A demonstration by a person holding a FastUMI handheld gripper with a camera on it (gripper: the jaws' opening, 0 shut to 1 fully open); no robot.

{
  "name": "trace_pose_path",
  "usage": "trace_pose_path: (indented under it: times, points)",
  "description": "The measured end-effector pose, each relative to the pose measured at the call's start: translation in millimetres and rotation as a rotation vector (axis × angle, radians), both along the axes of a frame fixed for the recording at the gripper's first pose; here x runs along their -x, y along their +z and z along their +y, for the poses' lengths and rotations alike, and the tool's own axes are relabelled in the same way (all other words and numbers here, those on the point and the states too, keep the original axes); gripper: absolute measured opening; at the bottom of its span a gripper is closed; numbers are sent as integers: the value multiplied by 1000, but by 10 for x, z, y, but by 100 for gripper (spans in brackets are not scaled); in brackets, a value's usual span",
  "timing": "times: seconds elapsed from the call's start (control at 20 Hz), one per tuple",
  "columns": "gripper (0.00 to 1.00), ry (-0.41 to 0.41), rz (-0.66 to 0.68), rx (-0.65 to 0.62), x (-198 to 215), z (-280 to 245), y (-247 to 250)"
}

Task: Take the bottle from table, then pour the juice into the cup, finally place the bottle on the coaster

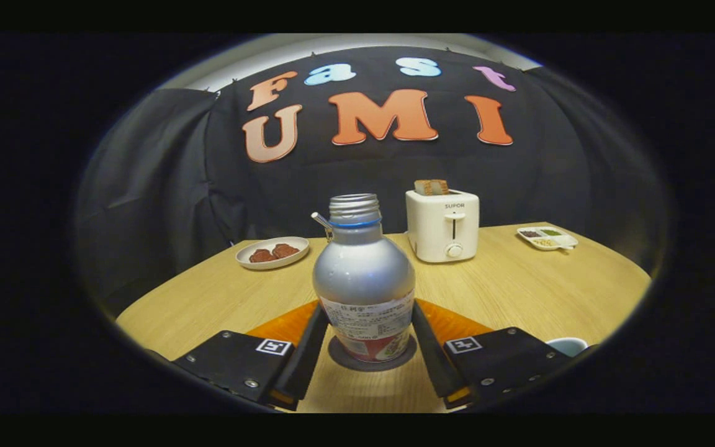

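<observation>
A silver bottle (364, 279) with a printed label and no cap stands upright between my two fingers. Its base rests on a round grey coaster (340, 357) on the wooden table (519, 285). My gripper (365, 338) is shut on the bottle, with the left finger (308, 347) and the right finger (429, 347) pressed against its lower sides at label height. Just outside the right finger, near the table's front edge, the rim of a pale cup (567, 345) peeks out; what it holds is hidden.
A white toaster (443, 225) with toast in its slot stands beyond the bottle to the right. A plate (272, 252) with brown food lies beyond to the left. A small divided dish (547, 238) sits far right. Orange patches show beside both fingers.
</observation>
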State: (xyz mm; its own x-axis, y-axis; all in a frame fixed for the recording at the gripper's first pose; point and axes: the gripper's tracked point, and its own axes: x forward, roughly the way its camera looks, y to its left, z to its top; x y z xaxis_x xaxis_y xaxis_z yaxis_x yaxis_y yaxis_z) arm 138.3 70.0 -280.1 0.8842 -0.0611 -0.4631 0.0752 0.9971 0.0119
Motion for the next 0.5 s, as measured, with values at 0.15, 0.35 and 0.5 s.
trace_pose_path:
  times: [0.15, 0.35, 0.5]
  points:
    - [77, -16, -10, -28, -5, -1, -37]
    - [80, -22, -8, -42, 1, 18, -58]
    - [81, -24, 7, -62, 28, 35, -49]
